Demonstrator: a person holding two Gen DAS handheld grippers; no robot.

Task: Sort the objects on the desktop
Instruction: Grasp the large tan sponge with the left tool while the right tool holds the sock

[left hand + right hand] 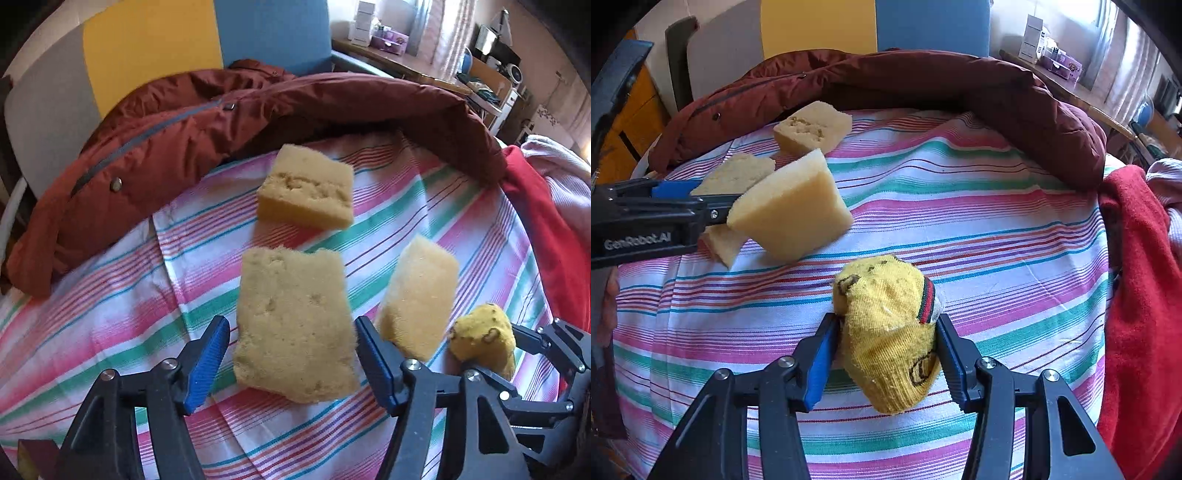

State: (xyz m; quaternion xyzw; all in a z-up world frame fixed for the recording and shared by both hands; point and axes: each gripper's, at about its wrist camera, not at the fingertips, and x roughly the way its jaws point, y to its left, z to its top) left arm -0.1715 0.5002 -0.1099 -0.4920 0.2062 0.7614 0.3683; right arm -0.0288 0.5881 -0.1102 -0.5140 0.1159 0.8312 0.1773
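left wrist view: the left gripper (290, 363) stands with its jaws spread, its blue pads (207, 363) clear of the near sponge (293, 325) that lies between them on the striped cloth (110, 314) — released, not gripping. a second sponge (308, 190) lies farther off on the cloth, apart from the first; a third sponge (419, 295) stands tilted just beside the near one, on its right. a dark red jacket (184, 129) is heaped along the far edge of the cloth.

right wrist view: the right gripper (886, 360) is clenched on a yellow sock (890, 332) rolled into a bundle, with a pad pressing each side; the bundle sits low over the striped cloth (997, 221) — whether it touches the cloth cannot be told. the left gripper (665, 206) enters from the left beside the tilted sponge (794, 210). a red towel (1137, 277) hangs at the right edge.
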